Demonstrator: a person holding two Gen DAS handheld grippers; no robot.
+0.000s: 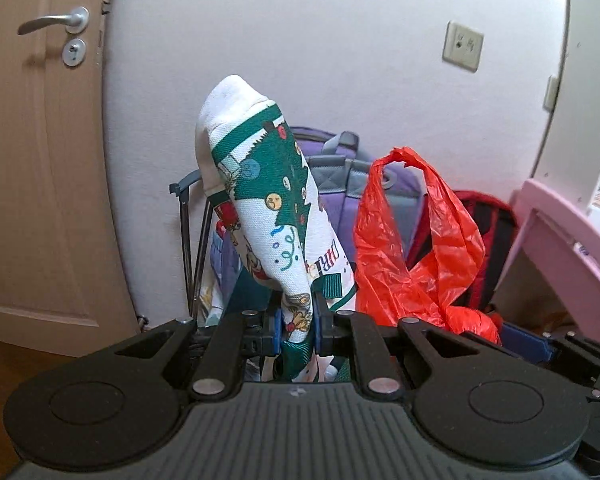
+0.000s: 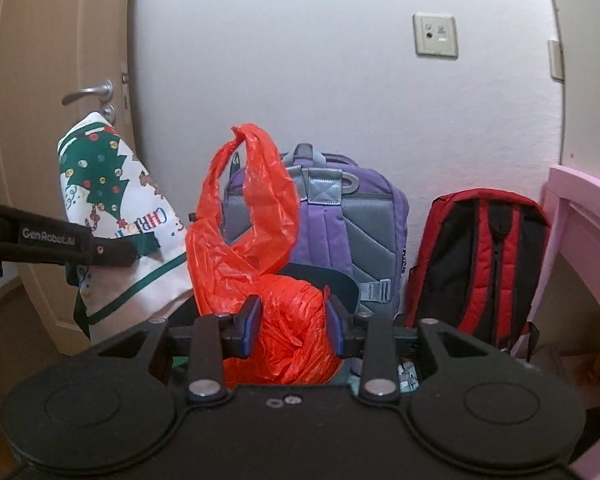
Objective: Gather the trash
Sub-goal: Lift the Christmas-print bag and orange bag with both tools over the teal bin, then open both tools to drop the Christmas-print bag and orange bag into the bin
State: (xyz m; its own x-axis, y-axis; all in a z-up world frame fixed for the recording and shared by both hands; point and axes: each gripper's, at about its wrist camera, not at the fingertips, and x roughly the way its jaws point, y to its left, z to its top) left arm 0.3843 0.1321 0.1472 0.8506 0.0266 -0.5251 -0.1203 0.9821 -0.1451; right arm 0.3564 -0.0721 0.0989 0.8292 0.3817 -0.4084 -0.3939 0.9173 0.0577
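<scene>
My left gripper is shut on a white cloth bag printed with a green Christmas tree; the cloth stands up above the blue pads. In the right wrist view the same cloth bag hangs at the left, with the left gripper's black body beside it. My right gripper is shut on a bunched red plastic bag, whose handles rise in a loop above the pads. The red plastic bag also shows to the right in the left wrist view.
A purple backpack and a red-and-black backpack lean against the white wall. A beige door with a metal handle is at the left. A pink piece of furniture stands at the right. A folded black metal frame leans by the wall.
</scene>
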